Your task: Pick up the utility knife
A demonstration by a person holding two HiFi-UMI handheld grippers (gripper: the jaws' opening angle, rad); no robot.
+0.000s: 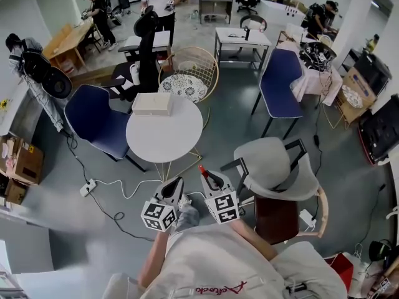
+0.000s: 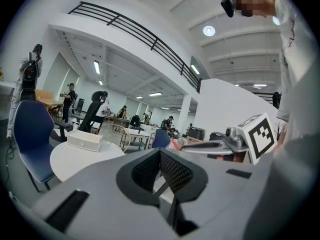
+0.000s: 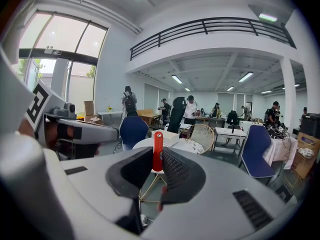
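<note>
A red utility knife [image 3: 158,151] stands upright between the pads of my right gripper [image 3: 157,160], which is shut on it. In the head view its red tip [image 1: 202,169] pokes out beyond the right gripper [image 1: 209,178], held in the air just short of the round white table [image 1: 163,136]. My left gripper [image 1: 173,187] hovers close beside the right one at about the same height. In the left gripper view its jaws [image 2: 161,164] are closed together with nothing between them. The right gripper's marker cube [image 2: 260,133] shows at the right of that view.
A white box [image 1: 152,103] sits on the table's far edge. A blue chair [image 1: 100,120] stands to the table's left, a grey chair [image 1: 274,167] to its right and a wire chair [image 1: 190,73] behind. A power strip [image 1: 87,187] and cable lie on the floor.
</note>
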